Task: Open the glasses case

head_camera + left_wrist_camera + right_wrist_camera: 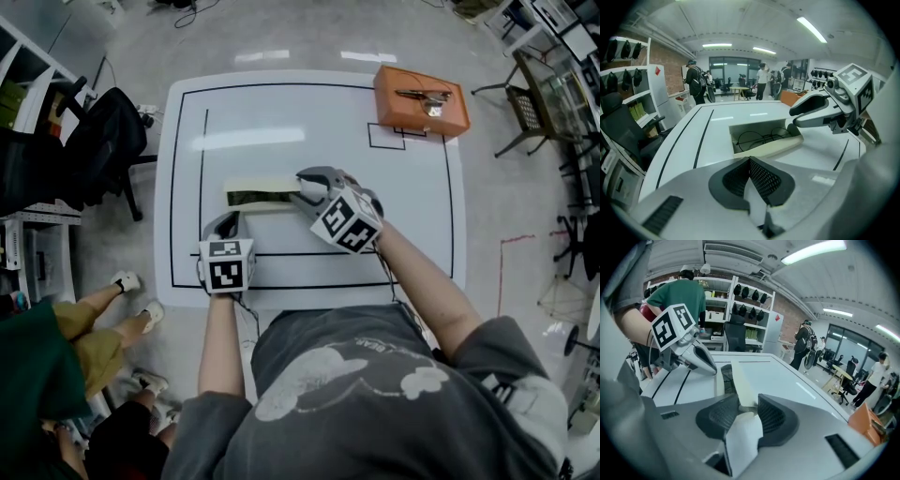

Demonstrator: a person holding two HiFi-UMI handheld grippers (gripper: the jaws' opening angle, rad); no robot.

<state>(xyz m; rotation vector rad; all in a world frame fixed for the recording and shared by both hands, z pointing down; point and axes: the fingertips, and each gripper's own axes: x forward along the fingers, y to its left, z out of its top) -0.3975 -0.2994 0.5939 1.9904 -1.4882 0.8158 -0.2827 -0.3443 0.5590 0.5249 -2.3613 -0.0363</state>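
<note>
Opening step in hand, and judged to be nearly done. Near the middle of the white counter: the glasses case, lying lengthwise across, mouth already gaping. Inside, seen from the left gripper view: a pair of thin round-rimmed glasses, lying flat in the tray.

Clamped on the cream lid at the case's right end: the right tongs, flap edge pinched between the two pads. Closed pad to pad, with nothing between: the left tongs, tips just beside the case's near left corner, apparently bracing it. Contact with the case not clear from any view.

Next, probably: swing the lid farther back about its hinge until resting open unaided. Keep the pinch light enough not to crease the flap, and pull along the hinge arc rather than straight up, to avoid dragging the whole case. Keep the left tongs down by the near corner as a stop against sliding or tipping. Then ease the right pads apart and draw away sideways, clear of the glasses. Main risk, by judgement: a light case lifting or skidding on the smooth counter and spilling the glasses.
</note>
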